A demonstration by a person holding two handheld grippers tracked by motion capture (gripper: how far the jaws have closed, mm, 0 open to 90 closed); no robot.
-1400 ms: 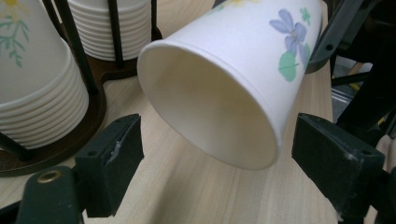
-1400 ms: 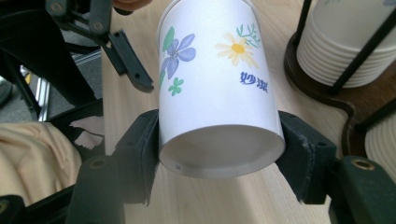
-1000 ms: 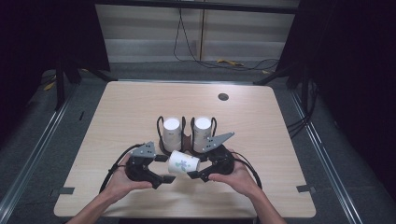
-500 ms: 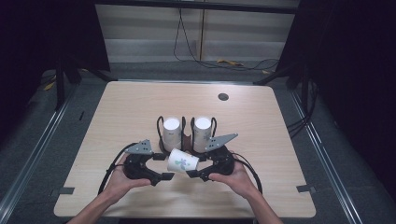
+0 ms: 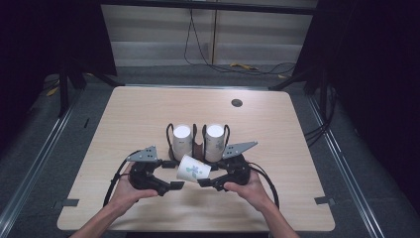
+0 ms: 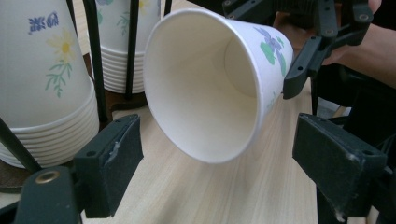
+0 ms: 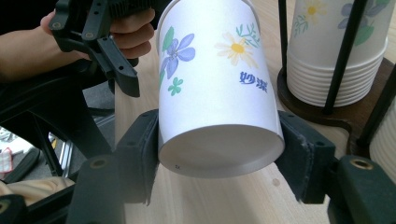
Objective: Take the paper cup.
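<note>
Right tongs (image 7: 219,154) pinching loose paper cup (image 7: 217,84) at its base end, pads pressed on both sides of bottom rim; cup lying roughly level, flower print + blue lettering on its wall. Left tongs (image 6: 219,158) spread wide, just been opening further, pads either side of cup's open mouth (image 6: 205,88) but clear of it, not pressing; rim seen between and a bit beyond the pads. Seen from above: cup (image 5: 194,168) tilted between both tongs, mouth twd left tongs (image 5: 171,174), base twd right tongs (image 5: 204,179), near middle of table's near edge, just in front of cup rack. Cannot tell from high view whether cup touches table (image 5: 148,114); in left gripper view wood shows under its lower rim, w/ a shadow there. Left hand (image 5: 130,191) and right hand (image 5: 246,187) wrapped round gripper bodies, forearms coming in over near edge. Grey three-cornered plates on top of both grippers. Behind cup: dark rack (image 5: 198,148) w/ thin black uprights, holding two upside-down stacks of same flowered cups, left stack (image 5: 182,141) and right stack (image 5: 214,142), side by side, about mid-table. Stack rims layered at bottom in both gripper views (image 6: 51,93) (image 7: 336,56). Small dark round spot (image 5: 236,102) on table twd far right corner, well apart from the rest.
</note>
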